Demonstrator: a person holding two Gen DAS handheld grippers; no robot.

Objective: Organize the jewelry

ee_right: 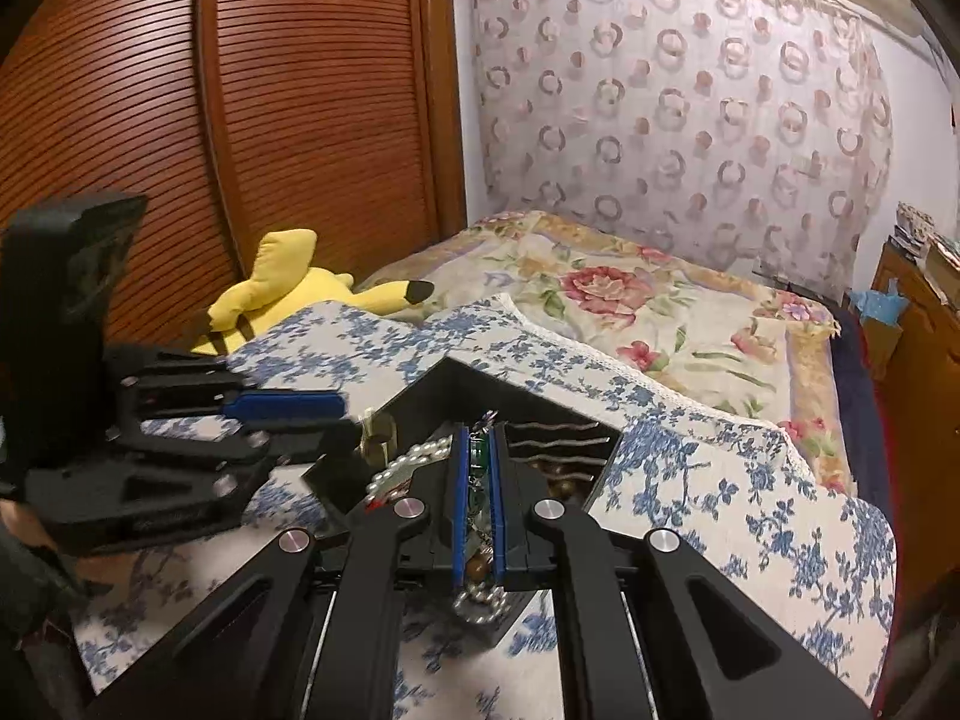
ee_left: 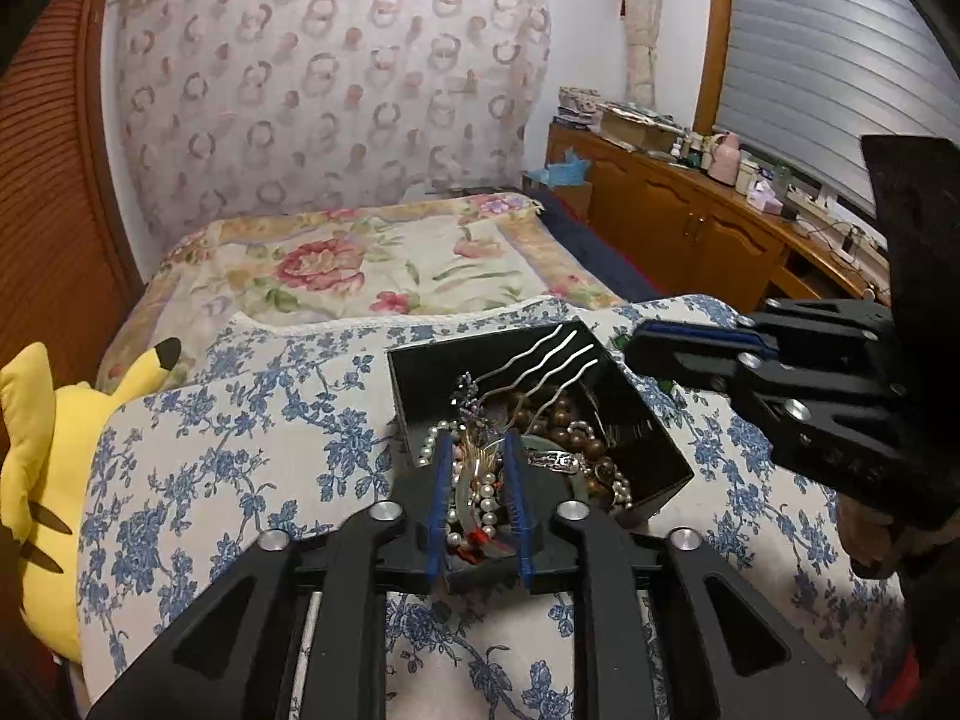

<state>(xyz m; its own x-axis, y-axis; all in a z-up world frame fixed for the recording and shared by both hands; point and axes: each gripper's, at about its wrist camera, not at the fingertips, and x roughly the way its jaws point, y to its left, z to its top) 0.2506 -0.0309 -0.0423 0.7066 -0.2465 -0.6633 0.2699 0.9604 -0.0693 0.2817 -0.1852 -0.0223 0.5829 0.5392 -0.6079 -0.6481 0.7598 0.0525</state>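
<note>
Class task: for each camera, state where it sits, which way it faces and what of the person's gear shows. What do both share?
Left wrist: sits on the left claw, facing forward and down into the black jewelry box; the right claw shows at right.
Right wrist: sits on the right claw, shut on a green piece over the box; the left claw shows at left.
Shared: box, blue-flowered cushion, yellow plush, bed.

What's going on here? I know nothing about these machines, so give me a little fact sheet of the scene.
setting: bed with a blue-flowered quilt
container: open black box on the quilt, heaped with beads and pearls
standout item: silver wavy hair fork leaning on the box's far rim
left tongs: slightly parted, over the box
right tongs: shut on a small green piece
bystander: yellow plush toy beside the quilt
</note>
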